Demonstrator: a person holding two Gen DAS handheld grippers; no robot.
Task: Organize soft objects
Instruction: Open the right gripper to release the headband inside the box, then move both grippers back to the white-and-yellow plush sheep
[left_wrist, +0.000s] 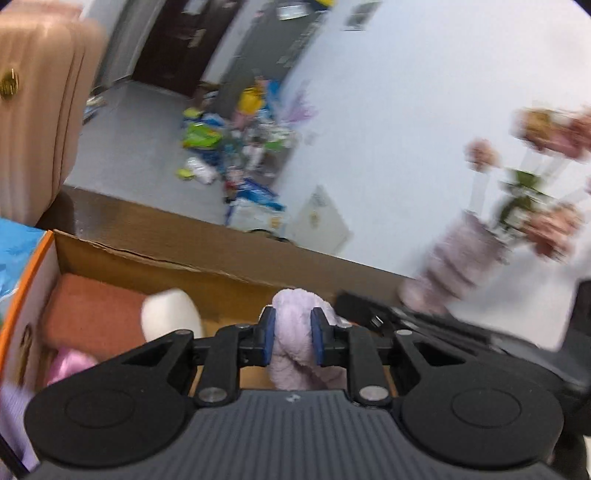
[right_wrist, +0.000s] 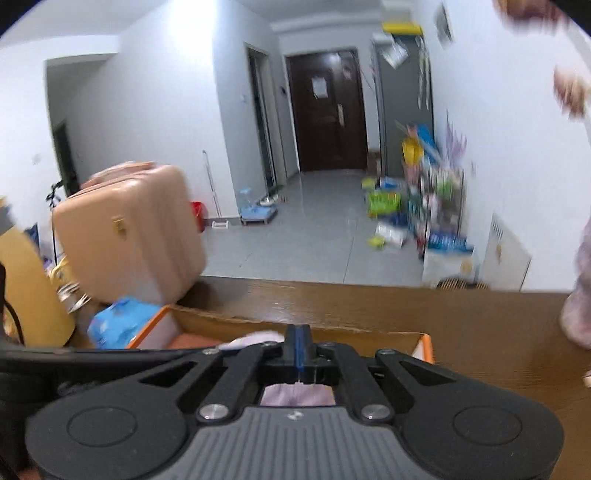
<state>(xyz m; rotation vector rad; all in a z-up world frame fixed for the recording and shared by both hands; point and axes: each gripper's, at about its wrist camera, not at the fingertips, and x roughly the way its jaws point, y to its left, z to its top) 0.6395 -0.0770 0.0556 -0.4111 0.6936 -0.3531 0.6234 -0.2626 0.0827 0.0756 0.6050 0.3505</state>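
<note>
My left gripper (left_wrist: 292, 332) is shut on a fluffy lilac cloth (left_wrist: 291, 354), which bulges up between its blue pads. It hangs over an open cardboard box (left_wrist: 147, 254) with an orange rim. Inside the box lie a terracotta towel (left_wrist: 92, 314), a white soft item (left_wrist: 170, 314) and something shiny pink (left_wrist: 70, 363). My right gripper (right_wrist: 298, 347) has its pads pressed together, and folds of the same lilac cloth (right_wrist: 295, 395) gather up into them. It is over the box's (right_wrist: 236, 319) near side. Both views are blurred.
The box stands on a wooden table (right_wrist: 369, 302). A beige suitcase (right_wrist: 129, 236) and a blue bag (right_wrist: 122, 321) stand to the left. A person's lilac fuzzy sleeve (left_wrist: 454, 258), hand (left_wrist: 554, 225) and a bunch of flowers (left_wrist: 524, 184) are at the right. Clutter (right_wrist: 424, 206) lines the far wall.
</note>
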